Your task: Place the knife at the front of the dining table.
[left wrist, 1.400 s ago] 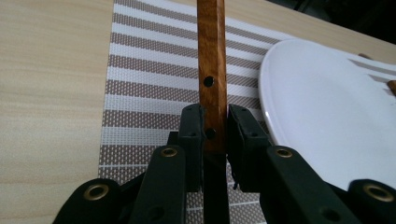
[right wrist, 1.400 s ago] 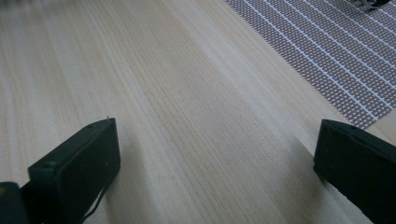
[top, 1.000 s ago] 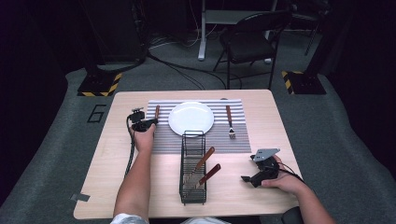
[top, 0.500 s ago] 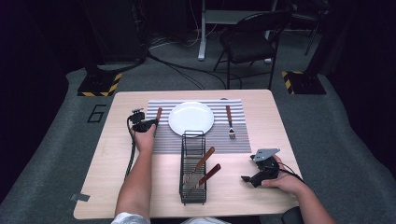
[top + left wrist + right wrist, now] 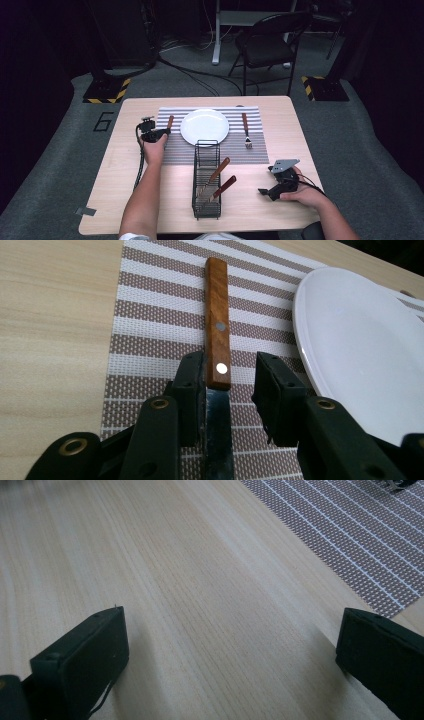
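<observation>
Two tools: left tool (image 5: 229, 385) straddles the wooden-handled knife (image 5: 218, 330) narrowly, ungripped; right tool (image 5: 230, 645) spread wide above bare counter (image 5: 190, 580).

**Table setting: knife, plate, fork and cutlery caddy**

I see a knife (image 5: 218, 335) with a brown wooden handle and two metal rivets lying flat on the striped placemat (image 5: 175, 150), just left of the white plate (image 5: 204, 126). Its steel blade points back toward me, handle away. The round plate sits empty at the mat's middle. On the plate's right, well apart from it, a wooden-handled fork (image 5: 245, 130) lies with its tines toward me. A black wire caddy (image 5: 206, 181) stands on the bench (image 5: 250, 175), overlapping the mat's near edge, with two more wooden-handled utensils (image 5: 216, 180) leaning in it, handles up and to the right.
</observation>
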The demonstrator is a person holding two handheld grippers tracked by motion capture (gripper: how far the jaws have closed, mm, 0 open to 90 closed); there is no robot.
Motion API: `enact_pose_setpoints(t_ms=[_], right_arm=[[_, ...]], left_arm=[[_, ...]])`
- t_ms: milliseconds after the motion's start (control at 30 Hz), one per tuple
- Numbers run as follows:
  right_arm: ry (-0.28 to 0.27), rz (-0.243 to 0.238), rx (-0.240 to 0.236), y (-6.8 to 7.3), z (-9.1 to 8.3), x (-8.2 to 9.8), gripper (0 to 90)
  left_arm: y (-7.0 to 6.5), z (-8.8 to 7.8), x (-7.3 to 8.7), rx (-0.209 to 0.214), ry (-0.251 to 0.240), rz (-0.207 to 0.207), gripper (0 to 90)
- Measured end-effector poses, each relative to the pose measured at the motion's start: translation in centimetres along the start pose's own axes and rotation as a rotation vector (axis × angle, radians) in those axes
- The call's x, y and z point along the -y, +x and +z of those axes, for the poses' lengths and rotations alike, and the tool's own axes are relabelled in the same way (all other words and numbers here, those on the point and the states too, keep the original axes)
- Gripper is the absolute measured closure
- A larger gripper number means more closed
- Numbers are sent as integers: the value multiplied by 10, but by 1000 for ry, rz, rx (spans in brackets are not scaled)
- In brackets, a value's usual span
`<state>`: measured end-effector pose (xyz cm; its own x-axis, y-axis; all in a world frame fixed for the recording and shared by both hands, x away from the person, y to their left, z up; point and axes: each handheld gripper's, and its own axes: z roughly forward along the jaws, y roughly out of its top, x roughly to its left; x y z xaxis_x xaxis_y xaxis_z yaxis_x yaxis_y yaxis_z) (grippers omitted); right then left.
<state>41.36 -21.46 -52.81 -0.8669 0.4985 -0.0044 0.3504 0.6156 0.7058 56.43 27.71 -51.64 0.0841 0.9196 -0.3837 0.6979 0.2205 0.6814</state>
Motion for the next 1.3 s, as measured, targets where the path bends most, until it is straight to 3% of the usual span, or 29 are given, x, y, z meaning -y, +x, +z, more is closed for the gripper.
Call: enact_pose_setpoints(t_ms=[167, 267, 400, 567, 600, 800, 967, 1067, 1133, 1300], right_arm=[[0, 0, 0, 0, 0, 0, 0], [0, 0, 1, 0, 0, 0, 0], [0, 1, 1, 0, 0, 0, 0], [0, 2, 0, 0, 0, 0, 0], [0, 1, 1, 0, 0, 0, 0], [0, 3, 1, 0, 0, 0, 0], [1, 7, 1, 1, 0, 0, 0], [0, 5, 2, 0, 0, 0, 0], [1, 5, 1, 0, 0, 0, 0], [2, 8, 1, 1, 0, 0, 0]], left_arm=[[-2, 0, 2, -3, 8, 1, 638], [3, -1, 7, 13, -6, -28, 634], [4, -6, 6, 9, -9, -18, 606], [-2, -20, 2, -1, -25, 38, 575], [-5, -28, 0, 9, -29, 61, 557], [-16, -51, -2, 40, -55, 102, 531], [-31, -81, 0, 76, -67, 191, 505], [-36, -90, 1, 84, -65, 221, 493], [-43, -103, 5, 90, -67, 269, 486], [-50, -118, 9, 99, -64, 323, 483]])
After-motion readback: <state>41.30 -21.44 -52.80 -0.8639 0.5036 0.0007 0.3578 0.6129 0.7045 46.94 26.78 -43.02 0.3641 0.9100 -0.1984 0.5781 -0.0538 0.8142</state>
